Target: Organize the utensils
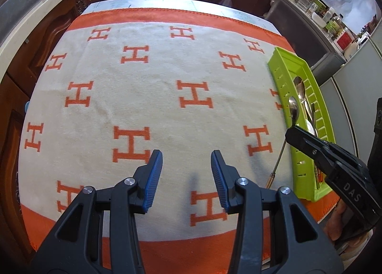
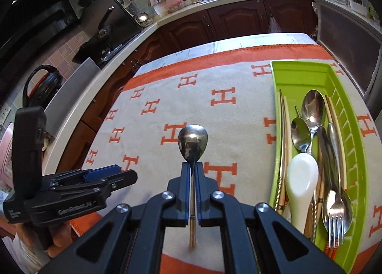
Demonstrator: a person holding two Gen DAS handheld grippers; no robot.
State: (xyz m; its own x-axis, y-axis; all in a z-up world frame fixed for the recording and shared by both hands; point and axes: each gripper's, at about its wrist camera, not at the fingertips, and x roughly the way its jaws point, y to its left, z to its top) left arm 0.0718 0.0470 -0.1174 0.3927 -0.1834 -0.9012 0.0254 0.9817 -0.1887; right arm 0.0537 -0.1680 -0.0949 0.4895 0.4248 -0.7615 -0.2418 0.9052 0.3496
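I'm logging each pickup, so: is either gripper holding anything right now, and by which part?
The right gripper holds a metal spoon by its thin handle, just below the bowl, jaws shut on it. The left gripper holds nothing; its jaws stand apart.

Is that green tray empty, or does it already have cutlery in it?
Not empty. The green tray already holds metal spoons, a white ceramic spoon, a fork and chopsticks.

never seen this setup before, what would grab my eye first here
The right gripper stands out first, shut on a metal spoon held above the orange-and-cream cloth. At the cloth's right edge sits a bright green tray full of cutlery. The left gripper hangs open and empty.
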